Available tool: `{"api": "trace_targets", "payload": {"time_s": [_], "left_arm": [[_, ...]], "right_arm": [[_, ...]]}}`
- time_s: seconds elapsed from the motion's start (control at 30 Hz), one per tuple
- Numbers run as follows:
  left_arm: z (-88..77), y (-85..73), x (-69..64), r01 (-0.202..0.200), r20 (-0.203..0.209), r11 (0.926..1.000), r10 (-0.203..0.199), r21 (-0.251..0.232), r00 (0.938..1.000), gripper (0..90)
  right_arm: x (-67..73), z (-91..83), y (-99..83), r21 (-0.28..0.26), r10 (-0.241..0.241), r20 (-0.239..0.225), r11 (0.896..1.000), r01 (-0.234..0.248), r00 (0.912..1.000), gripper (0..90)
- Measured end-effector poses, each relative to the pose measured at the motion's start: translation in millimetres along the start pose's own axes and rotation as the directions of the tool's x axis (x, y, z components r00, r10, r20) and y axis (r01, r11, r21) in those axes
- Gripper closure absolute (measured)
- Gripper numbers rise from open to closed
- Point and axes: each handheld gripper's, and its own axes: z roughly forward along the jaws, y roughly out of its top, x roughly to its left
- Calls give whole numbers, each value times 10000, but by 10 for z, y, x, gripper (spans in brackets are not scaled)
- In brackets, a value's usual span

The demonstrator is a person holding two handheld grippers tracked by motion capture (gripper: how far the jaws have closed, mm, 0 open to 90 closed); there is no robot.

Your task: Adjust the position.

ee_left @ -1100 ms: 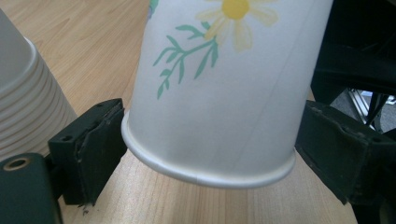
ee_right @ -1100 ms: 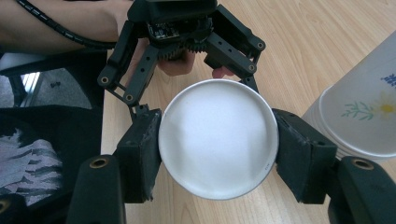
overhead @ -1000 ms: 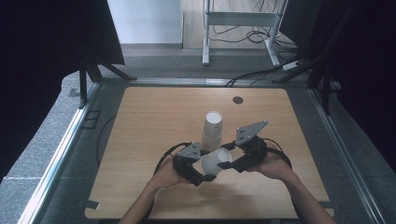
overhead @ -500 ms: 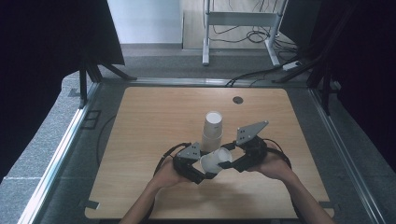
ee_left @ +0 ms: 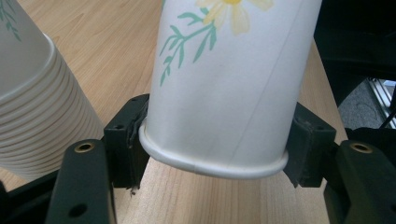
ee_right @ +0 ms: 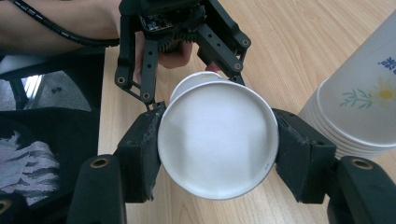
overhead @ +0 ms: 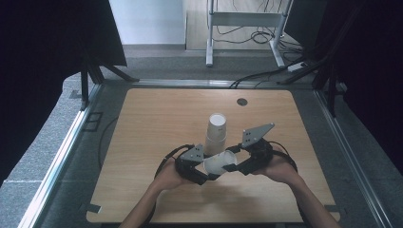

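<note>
A white paper cup [overhead: 219, 164] with a flower print lies on its side just above the table, held between both grippers. My left gripper [overhead: 207, 174] comes in from the left. Its jaws have just been closing, and its pads now press on the cup [ee_left: 224, 93] at the rolled rim. My right gripper [overhead: 236, 164] is shut on the other end, whose round white face [ee_right: 217, 144] is turned toward its camera. Beyond that end, the left gripper [ee_right: 194, 88] shows in the right gripper view. A stack of upturned cups [overhead: 216, 133] stands just behind.
The cup stack [ee_left: 32, 107] [ee_right: 364, 107] stands close beside the held cup. The wooden table [overhead: 142, 137] has a small black disc [overhead: 242, 101] near its far edge. Metal rails run along both sides. Cables and a frame's legs lie on the floor beyond.
The left gripper's jaws have drawn in onto the cup. Both hands and the cup have kept their place.
</note>
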Motion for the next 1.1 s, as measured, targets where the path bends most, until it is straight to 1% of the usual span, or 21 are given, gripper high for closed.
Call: {"api": "trace_targets", "payload": {"time_s": [0.2, 0.4, 0.47, 0.53, 0.6, 0.67, 0.8, 0.9, 1.0, 1.07, 1.1], "left_arm": [[5, 11, -4, -118, -84, 9997, 120, 195, 9999, 346], [5, 43, 0, -299, -214, 9978, 312, 599, 9993, 346], [-4, 53, 4, -221, -279, 9976, 239, 650, 9993, 345], [-18, 55, 15, -190, -314, 9969, 214, 759, 9993, 346], [-35, 57, 23, -238, -355, 9952, 273, 950, 9990, 346], [-41, 60, 19, -220, -413, 9939, 266, 1082, 9988, 347], [-53, 84, 5, -451, -492, 9872, 532, 1531, 9974, 347], [-43, 106, -14, -629, -507, 9789, 741, 1947, 9960, 347], [-21, 130, -36, -852, -537, 9653, 1014, 2468, 9934, 346], [3, 140, -56, -885, -589, 9597, 1079, 2668, 9924, 346], [10, 147, -60, -1001, -581, 9539, 1212, 2830, 9909, 346]], "right_arm": [[-8, 2, -22, 37, 31, -9, 10000, -31, 10000, 368], [-7, 13, -36, 176, 35, 79, 9998, -36, 10000, 360], [-6, 8, -36, 245, 32, 196, 9997, -36, 9998, 323], [-2, -3, -39, 306, 26, 289, 9995, -35, 9996, 309], [6, -16, -41, 389, -31, 392, 9992, 16, 9992, 287], [18, -24, -42, 585, -70, 480, 9983, 42, 9988, 263], [49, -13, -42, 1099, -232, 587, 9938, 166, 9980, 230], [71, 17, -43, 1570, -411, 649, 9871, 305, 9970, 210], [83, 62, -47, 1994, -551, 666, 9791, 408, 9963, 199], [88, 93, -47, 2264, -637, 707, 9729, 462, 9955, 197], [87, 109, -47, 2378, -670, 686, 9701, 489, 9954, 196]]}}
